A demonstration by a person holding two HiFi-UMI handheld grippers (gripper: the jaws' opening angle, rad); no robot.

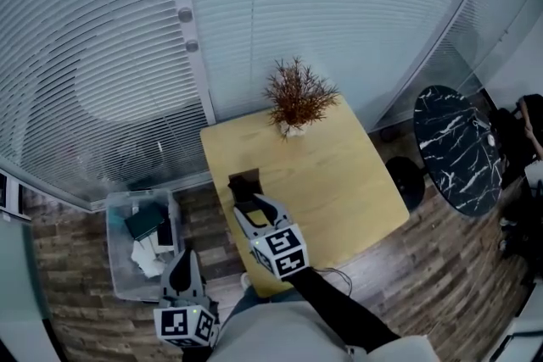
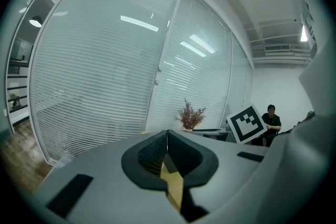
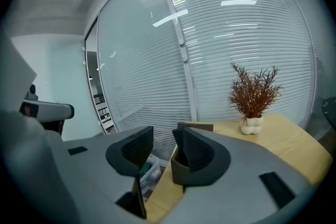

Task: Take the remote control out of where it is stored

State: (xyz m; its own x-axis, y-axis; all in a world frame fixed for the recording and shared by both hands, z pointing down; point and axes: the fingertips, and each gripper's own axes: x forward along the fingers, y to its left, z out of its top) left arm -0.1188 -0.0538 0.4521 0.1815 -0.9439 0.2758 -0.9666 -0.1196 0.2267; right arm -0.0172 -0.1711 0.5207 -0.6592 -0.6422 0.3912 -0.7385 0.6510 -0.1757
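The remote control itself could not be made out; it probably sat inside the dark holder (image 1: 244, 181) at the bench (image 1: 339, 174) edge, not yet taken. The right gripper (image 1: 251, 204) stood just before the holder, jaws wide and empty. The left gripper (image 1: 184, 260) was closed, near the floor bin (image 1: 113, 258).

This looks like an office, probably a small meeting corner. Glass partition walls covered with horizontal blinds (image 1: 339, 13) close it in, a pale wooden tabletop (image 1: 339, 174) carries only a dried plant (image 1: 297, 97) in a small white vase near its far edge, and a round black marble table (image 1: 458, 148) stands beyond its right edge. In the left gripper view a person (image 2: 271, 120) sits in the background, and the right gripper view shows shelves (image 3: 102, 107) behind the glass.
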